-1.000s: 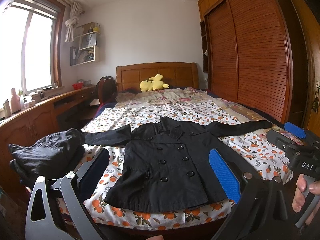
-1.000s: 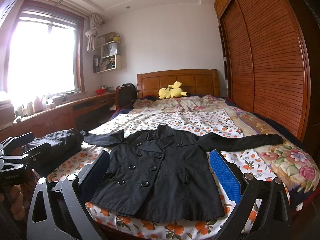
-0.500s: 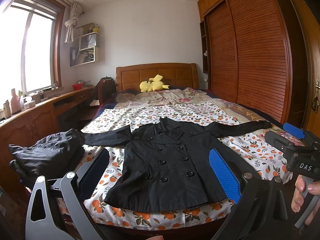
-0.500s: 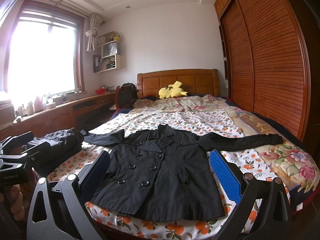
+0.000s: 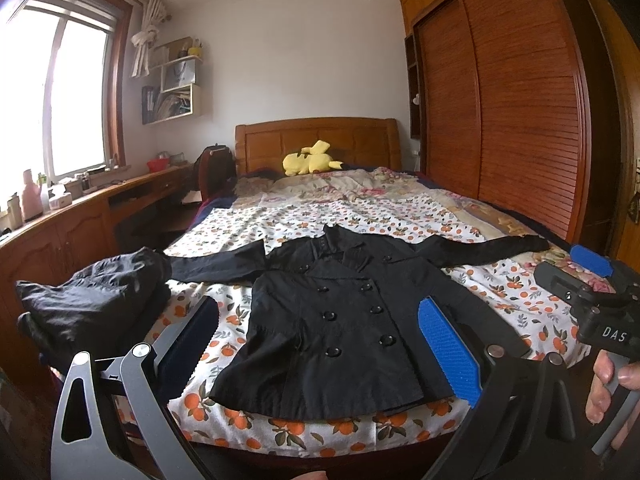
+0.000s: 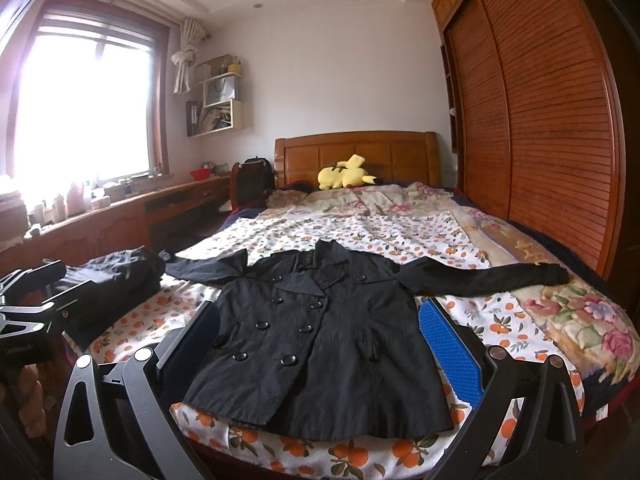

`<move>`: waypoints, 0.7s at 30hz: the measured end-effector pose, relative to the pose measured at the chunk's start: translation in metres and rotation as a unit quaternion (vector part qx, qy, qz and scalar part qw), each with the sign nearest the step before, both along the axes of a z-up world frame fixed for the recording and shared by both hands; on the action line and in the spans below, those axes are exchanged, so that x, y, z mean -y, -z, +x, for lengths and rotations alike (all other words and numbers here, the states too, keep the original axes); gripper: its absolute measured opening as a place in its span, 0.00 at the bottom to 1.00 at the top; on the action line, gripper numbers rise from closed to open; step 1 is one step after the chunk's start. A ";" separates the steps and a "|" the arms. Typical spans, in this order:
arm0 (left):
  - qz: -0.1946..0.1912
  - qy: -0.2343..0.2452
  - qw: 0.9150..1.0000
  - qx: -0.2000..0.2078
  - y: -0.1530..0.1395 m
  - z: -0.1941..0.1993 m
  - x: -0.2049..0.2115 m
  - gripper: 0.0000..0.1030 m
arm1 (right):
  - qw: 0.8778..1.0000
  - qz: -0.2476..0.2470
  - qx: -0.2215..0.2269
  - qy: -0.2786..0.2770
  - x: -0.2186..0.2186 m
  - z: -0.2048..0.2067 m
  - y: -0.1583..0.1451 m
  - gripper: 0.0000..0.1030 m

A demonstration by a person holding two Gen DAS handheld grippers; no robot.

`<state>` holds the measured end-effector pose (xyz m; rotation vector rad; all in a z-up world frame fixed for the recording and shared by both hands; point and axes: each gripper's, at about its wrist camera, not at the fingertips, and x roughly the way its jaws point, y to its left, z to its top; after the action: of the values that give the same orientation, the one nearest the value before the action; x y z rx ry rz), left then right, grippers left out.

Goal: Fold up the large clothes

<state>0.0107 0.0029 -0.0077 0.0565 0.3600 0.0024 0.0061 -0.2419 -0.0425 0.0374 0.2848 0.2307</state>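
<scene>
Left wrist view: left hand-held gripper [image 5: 316, 354] is hovering off the foot of the bed [image 5: 320, 436], fingers spread wide apart and gripping nothing. Black coat [image 5: 340, 320] is lying face up on the orange-print sheet, buttoned, both sleeves stretched out sideways, hem nearest the camera; probably laid flat this way so folding can begin. Dark bundle of clothing [image 5: 96, 304] is sitting at the bed's left corner, just beside the coat's sleeve end, apart from the working area. Right hand-held gripper [image 5: 588, 280] is showing at the right edge, with a hand [image 5: 612, 384] wrapping its handle.

Right wrist view: right hand-held gripper [image 6: 320, 356] is framing the coat [image 6: 320, 340] from the foot of the bed, fingers likewise wide apart and empty. Far right sleeve [image 6: 492, 278] is reaching toward the floral quilt. Yellow plush toy [image 6: 346, 176] is resting by the headboard, well apart from the coat. Folding is not yet beginning
</scene>
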 end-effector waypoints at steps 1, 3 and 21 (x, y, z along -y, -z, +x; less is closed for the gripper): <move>-0.001 -0.002 1.000 -0.003 0.003 0.003 -0.001 0.98 | 1.000 -0.001 -0.001 0.000 -0.001 0.002 0.000 0.94; -0.003 -0.003 1.000 -0.008 0.008 0.007 -0.006 0.98 | 1.000 -0.003 -0.004 -0.001 -0.002 0.007 0.000 0.94; -0.002 -0.031 0.999 -0.038 0.037 0.061 -0.040 0.98 | 0.999 -0.015 -0.018 -0.027 -0.024 0.065 0.013 0.94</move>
<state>0.0714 0.0429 -0.0451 0.0421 0.4379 0.0616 0.0708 -0.2175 -0.0552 0.0035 0.3245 0.2791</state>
